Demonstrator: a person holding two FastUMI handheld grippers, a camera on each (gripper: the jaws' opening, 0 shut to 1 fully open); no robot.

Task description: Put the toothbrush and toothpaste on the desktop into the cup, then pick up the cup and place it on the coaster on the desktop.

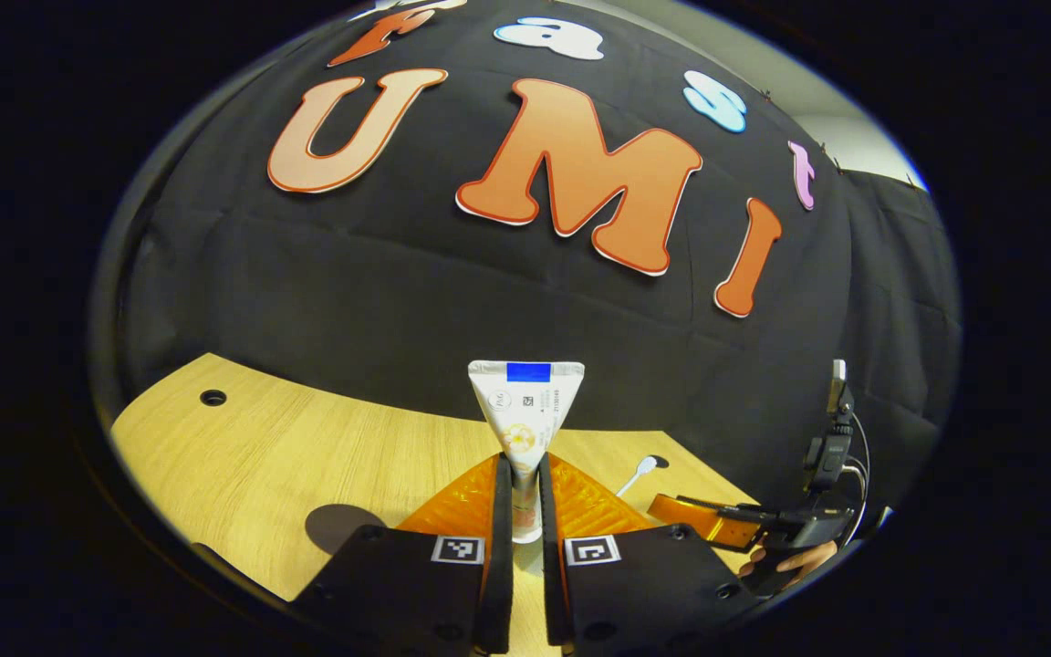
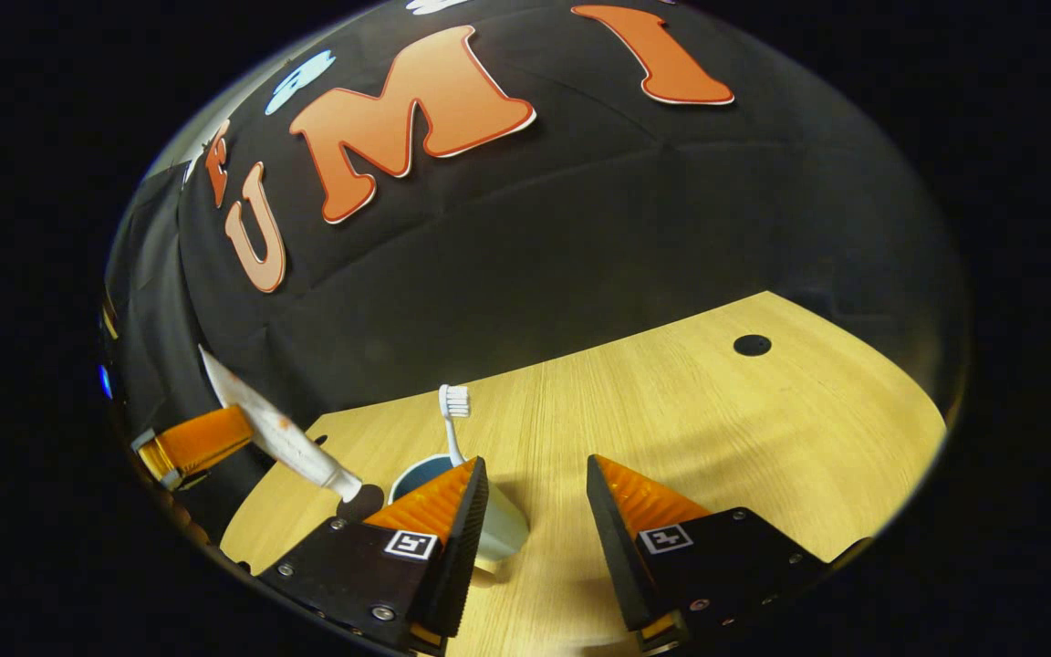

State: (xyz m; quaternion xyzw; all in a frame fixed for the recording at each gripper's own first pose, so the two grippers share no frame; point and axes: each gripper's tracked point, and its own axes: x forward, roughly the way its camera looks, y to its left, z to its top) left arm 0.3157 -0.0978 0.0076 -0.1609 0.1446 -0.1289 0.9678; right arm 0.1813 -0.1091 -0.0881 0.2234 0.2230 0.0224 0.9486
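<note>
Right gripper view gives me the bench (image 2: 671, 401) first, then the cup (image 2: 498, 529) standing on it just behind my right tongs (image 2: 535, 493), which are released and empty. The toothbrush (image 2: 452, 415) stands in the cup, bristles up. My left tongs (image 1: 525, 511) are clenched on the toothpaste (image 1: 525, 420), held above the bench; its long axis runs forward along the fingers, crimped end away and cap toward me. From the right it hangs slanted, cap end low beside the cup. My worry: a slanted tube could clip the rim, tip the cup, or knock the brush out.
</note>
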